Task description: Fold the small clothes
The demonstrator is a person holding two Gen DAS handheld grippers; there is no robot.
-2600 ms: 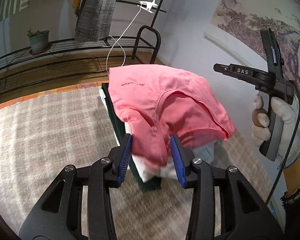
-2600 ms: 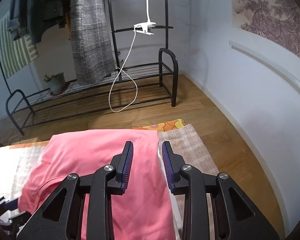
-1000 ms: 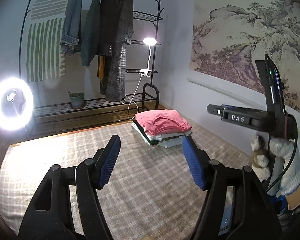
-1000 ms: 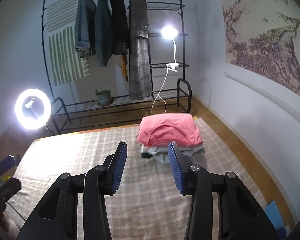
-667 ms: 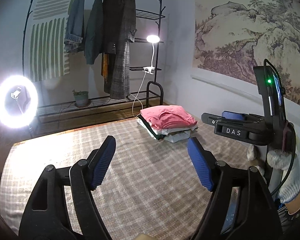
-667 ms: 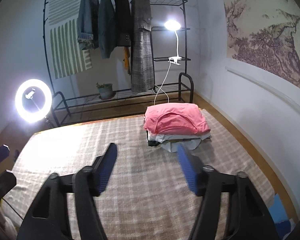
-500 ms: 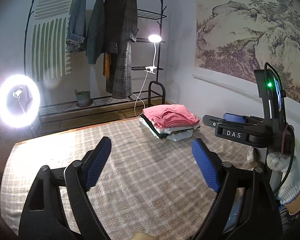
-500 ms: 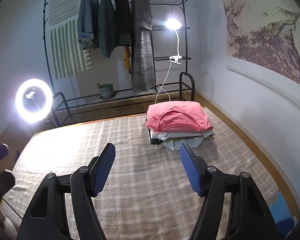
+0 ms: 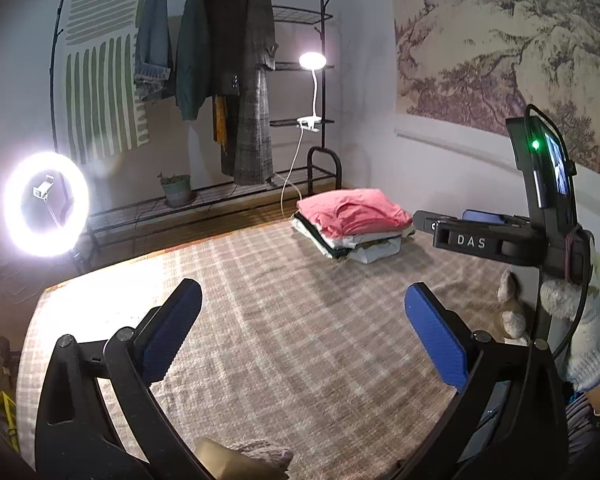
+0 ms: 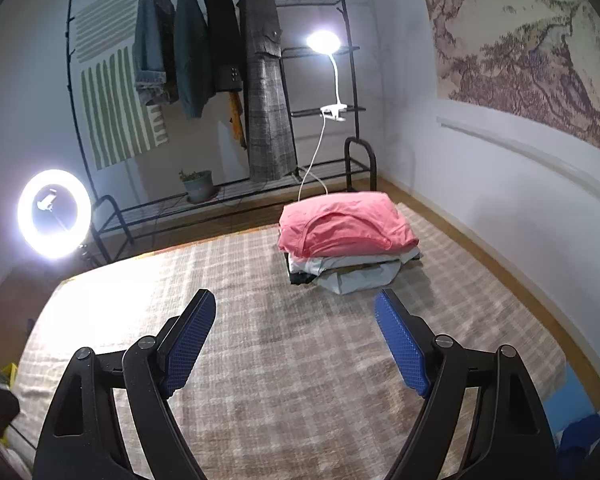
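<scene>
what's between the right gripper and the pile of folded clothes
Only bare checked rug. In the right wrist view nothing lies between the open right gripper and the pile of folded clothes.

Over the plaid rug (image 10: 300, 360) the right gripper (image 10: 296, 340) hangs with blue pads spread wide and empty, well short of the pink shirt (image 10: 344, 226) topping a folded stack (image 10: 352, 268) near the clothes rack (image 10: 220, 80).
</scene>
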